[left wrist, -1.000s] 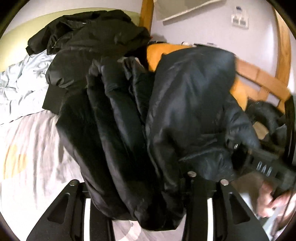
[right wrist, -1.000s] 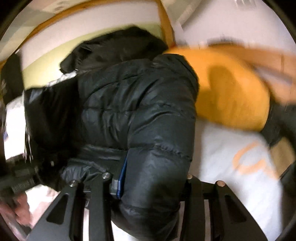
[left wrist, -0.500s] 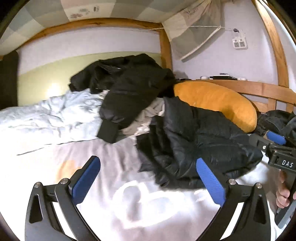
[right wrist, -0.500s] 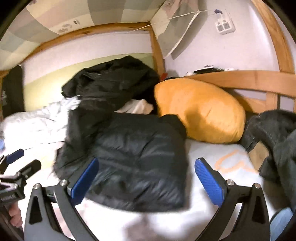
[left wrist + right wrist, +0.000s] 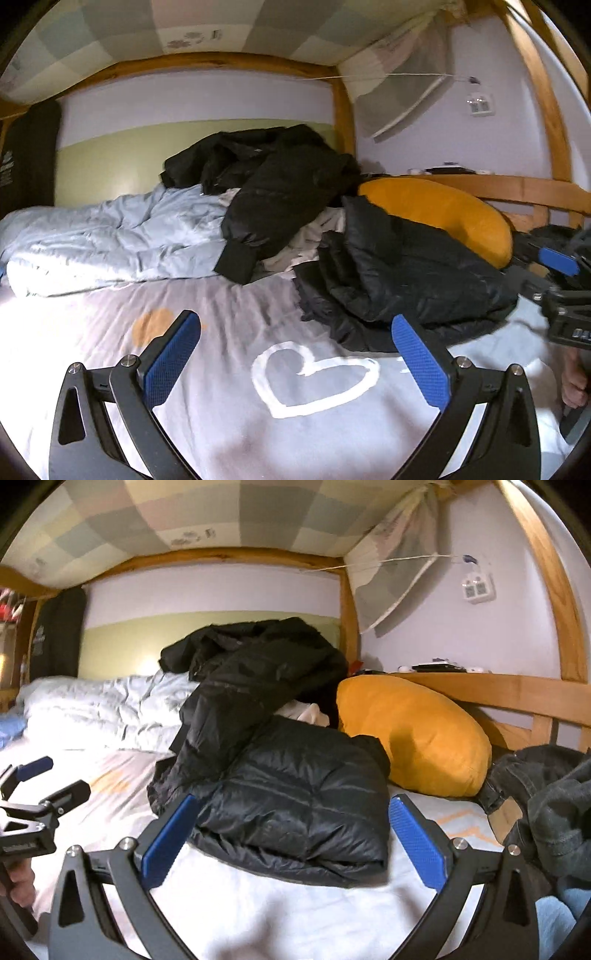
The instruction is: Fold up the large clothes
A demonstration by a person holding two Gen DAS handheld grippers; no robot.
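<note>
Bed, one folded jacket, both grippers free.

Left gripper: jaws spread wide, empty, over the bed; the folded black jacket lies ahead and to its right. Right gripper: jaws wide, empty, jacket directly ahead between them, so the nearer one. Jacket's long axis seems to run across the bed, beside the orange pillow; unfolded black coat behind.
</note>
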